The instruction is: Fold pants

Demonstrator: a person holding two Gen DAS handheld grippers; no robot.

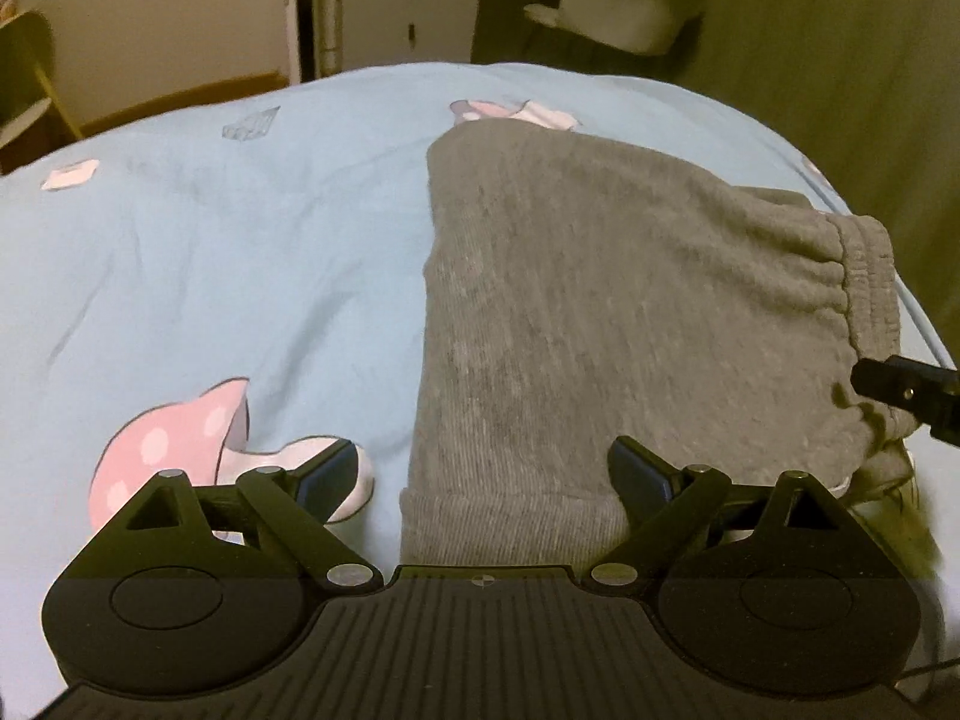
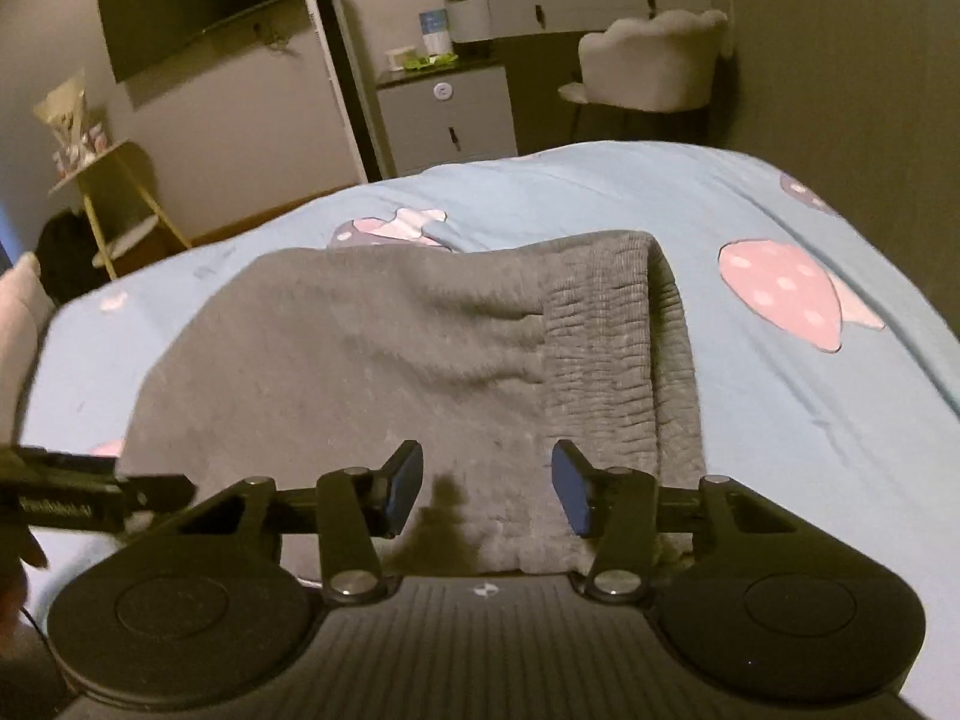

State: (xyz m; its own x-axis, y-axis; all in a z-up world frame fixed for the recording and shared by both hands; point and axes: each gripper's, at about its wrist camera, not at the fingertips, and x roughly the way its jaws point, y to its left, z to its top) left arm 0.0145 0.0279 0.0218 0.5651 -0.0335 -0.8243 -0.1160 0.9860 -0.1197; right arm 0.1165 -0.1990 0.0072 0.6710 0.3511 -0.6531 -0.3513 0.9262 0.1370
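The grey pants (image 2: 372, 372) are found lying folded on the blue bed cover (image 1: 210, 252), waistband (image 2: 600, 372) towards the right side. The left hand-held gripper (image 1: 483, 477) is held wide open above the near edge, nothing between its pads. The right hand-held gripper (image 2: 486, 492) is held partly open over the near edge beside the waistband; no cloth is seen pinched.

The step in hand is judged to be a grasp of the near edge for a further fold. All layers should be taken together at both points, and the lift kept even so the fold line stays straight.

Open bed is noted to the left of the pants and beyond them. On the right, the bed edge is close to the waistband.
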